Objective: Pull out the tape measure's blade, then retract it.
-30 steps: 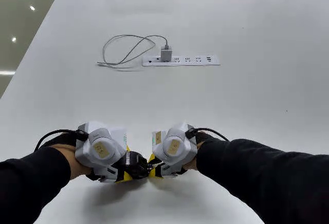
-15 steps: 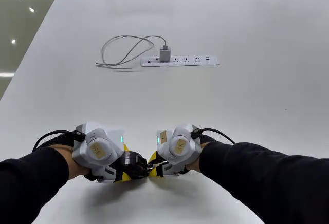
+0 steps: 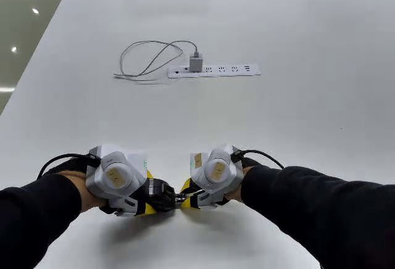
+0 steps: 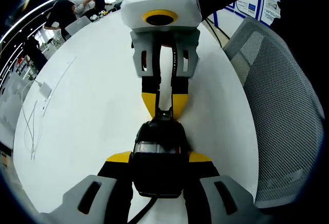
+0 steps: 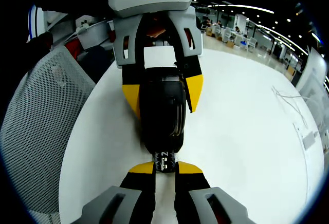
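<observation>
Shows black tape measure (image 4: 158,152) near the worktop's (image 3: 278,121) front edge, case clamped in left gripper (image 3: 150,196). Faces right gripper (image 3: 187,196) nose to nose, jaws pinching the short blade (image 5: 164,161) stub; blade axis running left to right. Leaves power strip (image 3: 213,70) and cable (image 3: 148,59) well apart toward the far edge, likely clear of any pull
</observation>
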